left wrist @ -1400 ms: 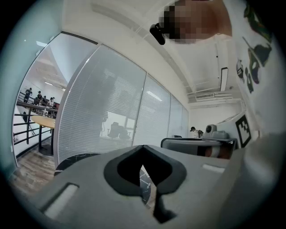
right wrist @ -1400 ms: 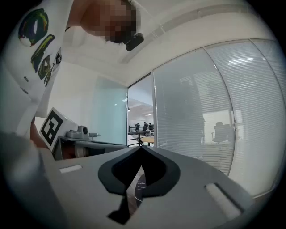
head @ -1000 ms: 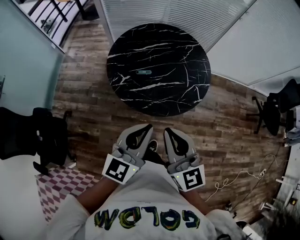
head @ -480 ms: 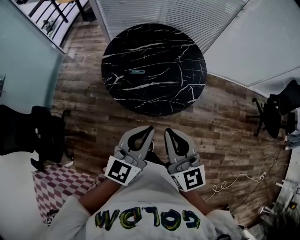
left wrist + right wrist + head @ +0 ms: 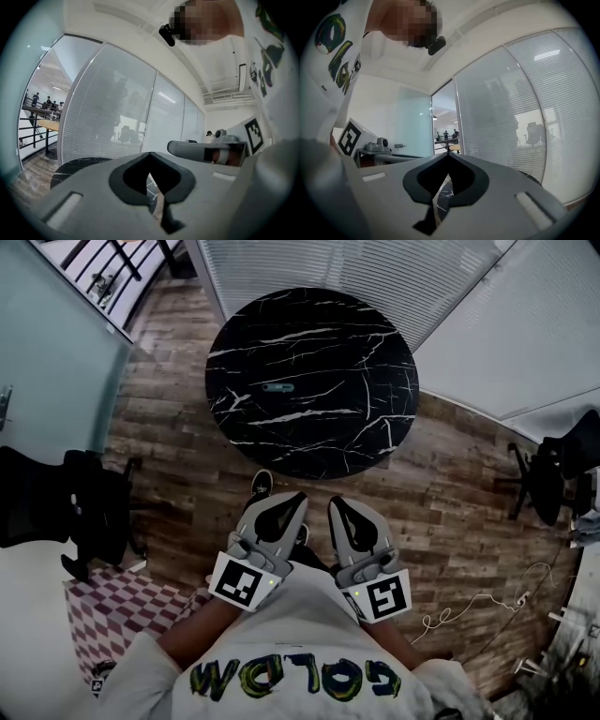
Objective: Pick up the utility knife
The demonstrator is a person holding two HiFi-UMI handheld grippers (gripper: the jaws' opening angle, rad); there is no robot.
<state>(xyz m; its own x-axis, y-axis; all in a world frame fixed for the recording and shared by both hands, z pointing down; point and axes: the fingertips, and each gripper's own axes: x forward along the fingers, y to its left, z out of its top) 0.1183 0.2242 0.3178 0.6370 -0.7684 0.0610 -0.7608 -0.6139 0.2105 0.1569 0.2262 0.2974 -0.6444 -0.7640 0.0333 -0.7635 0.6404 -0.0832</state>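
The utility knife [image 5: 277, 387] is a small, pale grey-blue bar lying left of centre on the round black marble table [image 5: 375, 418]. Both grippers are held level in front of the person's chest, well short of the table's near edge. The left gripper [image 5: 298, 495] is shut with nothing in it, its jaw tips meeting in the left gripper view [image 5: 150, 154]. The right gripper [image 5: 335, 502] is also shut and empty, as its own view [image 5: 449, 154] shows. A slice of the table shows through each jaw gap. A shoe [image 5: 262, 486] stands on the floor just ahead of the left gripper.
Wood-plank floor [image 5: 450, 493] surrounds the table. Black office chairs stand at the left [image 5: 56, 512] and far right [image 5: 562, 460]. A checkered block [image 5: 122, 624] is at lower left, and a white cable [image 5: 469, 606] trails at lower right. Glass walls with blinds [image 5: 375, 277] run behind the table.
A shoe has come into view between the grippers and the table. The table has shifted a little in the picture. Both grippers remain shut in front of the chest.
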